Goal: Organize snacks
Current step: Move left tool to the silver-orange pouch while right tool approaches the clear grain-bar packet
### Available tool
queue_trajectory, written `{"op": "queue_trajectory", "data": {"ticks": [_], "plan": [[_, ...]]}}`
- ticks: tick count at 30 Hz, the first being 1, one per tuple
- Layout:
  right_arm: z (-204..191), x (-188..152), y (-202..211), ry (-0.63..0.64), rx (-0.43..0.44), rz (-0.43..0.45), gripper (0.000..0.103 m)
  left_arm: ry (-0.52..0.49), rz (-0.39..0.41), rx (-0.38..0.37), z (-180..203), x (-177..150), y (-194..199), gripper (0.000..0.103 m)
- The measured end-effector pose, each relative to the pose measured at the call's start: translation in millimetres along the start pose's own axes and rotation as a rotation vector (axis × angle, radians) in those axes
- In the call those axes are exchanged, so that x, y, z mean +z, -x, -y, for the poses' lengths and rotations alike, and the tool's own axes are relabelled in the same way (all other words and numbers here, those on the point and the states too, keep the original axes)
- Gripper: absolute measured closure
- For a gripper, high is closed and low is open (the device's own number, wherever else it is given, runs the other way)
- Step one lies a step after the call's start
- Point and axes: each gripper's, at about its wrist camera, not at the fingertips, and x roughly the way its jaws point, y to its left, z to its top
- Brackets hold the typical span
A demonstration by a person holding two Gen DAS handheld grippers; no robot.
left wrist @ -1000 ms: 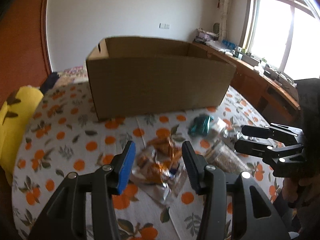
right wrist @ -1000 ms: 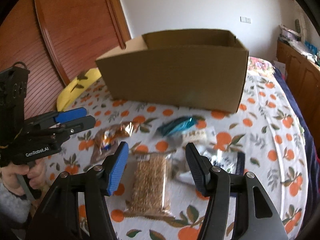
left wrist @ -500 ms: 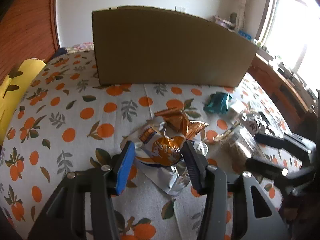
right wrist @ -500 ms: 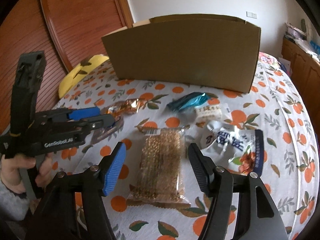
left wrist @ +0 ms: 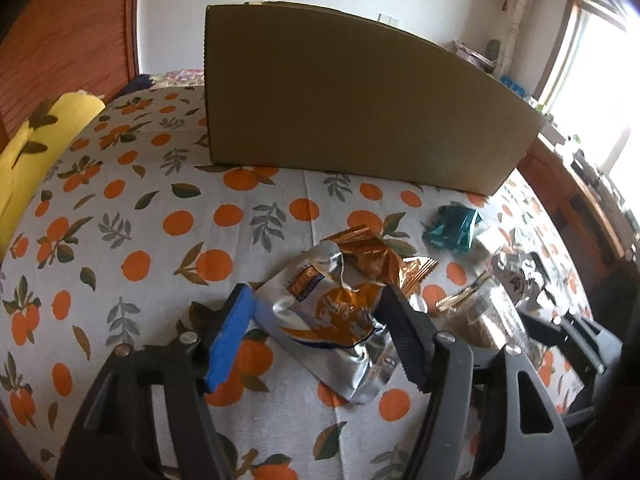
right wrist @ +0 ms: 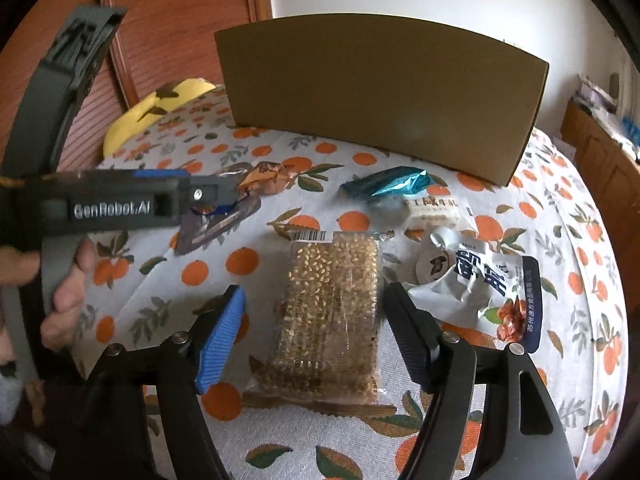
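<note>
Orange-and-silver foil marks the crumpled snack bag (left wrist: 340, 312) seen at lower centre of the left wrist view, lying on the orange-print tablecloth (left wrist: 160, 248) between the spread fingers of the left gripper (left wrist: 316, 340). The jaws are held wide apart, one finger on each side of the bag's near half; the blue pad (left wrist: 230, 344) at lower left is set just beside the bag's silver edge, while the black finger at lower right is seen against its crinkled side, though contact cannot be confirmed. Nothing is gripped. A brown cardboard box (left wrist: 360, 108) is stood across the upper centre of the frame, and a teal wrapper (left wrist: 452, 228) is seen at right, well apart from the bag. A yellow cushion (left wrist: 36, 148) is seen at the left edge.

In the right wrist view, a clear pack of sesame bars (right wrist: 332, 312) is laid lengthwise at lower centre, between the widely opened fingers of the right gripper (right wrist: 312, 336). Cloth is visible between the blue pad and the pack's left edge; the black finger at lower right is close to the pack's right edge. Nothing is held. A white pouch with blue lettering (right wrist: 480, 284) is seen at right, just beside the pack, with a small white packet (right wrist: 432, 212) and the teal wrapper (right wrist: 388, 188) above it. The left gripper (right wrist: 224, 196) is seen at left, over the foil bag (right wrist: 256, 180), and the cardboard box (right wrist: 380, 96) fills the upper centre.
</note>
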Motion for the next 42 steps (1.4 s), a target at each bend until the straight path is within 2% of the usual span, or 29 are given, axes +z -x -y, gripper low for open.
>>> {"op": "queue_trajectory", "data": {"ticks": [6,9,13,17,21,24,27,32,34,38,40,42], "plan": [[1.4,-0.1,-1.7,-0.005,-0.003,0.005,0.029,0.124,-0.002,-0.032,-9.8,5.0,0.6,0.036],[-3.0,0.5,-4.7,0.013,-0.024,0.001,0.029,0.159,-0.005,-0.016,-8.8,6.3,-0.1,0.036],[-4.2,1.4,-8.1,0.018,-0.032,-0.001,0.029,0.104,-0.010,0.069,4.0,7.4,-5.2,0.036],[-3.5,1.1,-8.5,0.018,-0.032,0.001,0.029,0.041,-0.018,0.113,12.6,4.9,-3.9,0.036],[-2.8,0.8,-8.3,0.014,-0.032,0.003,0.029,0.034,-0.056,0.068,10.4,-3.7,1.6,0.044],[-2.9,1.2,-8.2,0.016,-0.037,0.003,0.029,0.003,-0.063,0.075,10.3,-9.6,6.7,0.051],[-3.0,1.1,-7.9,0.016,-0.038,0.003,0.029,0.017,-0.065,0.064,5.7,-11.2,9.8,0.054],[-2.8,2.1,-8.7,0.016,-0.038,0.003,0.030,0.035,-0.052,0.032,4.9,-6.3,12.7,0.053],[-2.9,1.7,-8.3,0.016,-0.038,0.003,0.030,0.046,-0.043,0.009,6.4,-2.0,13.7,0.043],[-3.0,1.7,-8.1,0.016,-0.038,0.003,0.030,0.062,-0.067,-0.020,9.3,3.6,4.5,0.042],[-3.0,1.8,-8.2,0.016,-0.038,0.003,0.030,0.054,-0.066,-0.008,11.1,3.8,1.3,0.041],[-3.4,2.0,-8.2,0.016,-0.038,0.004,0.030,0.025,-0.068,0.040,15.0,4.1,-1.1,0.041]]}}
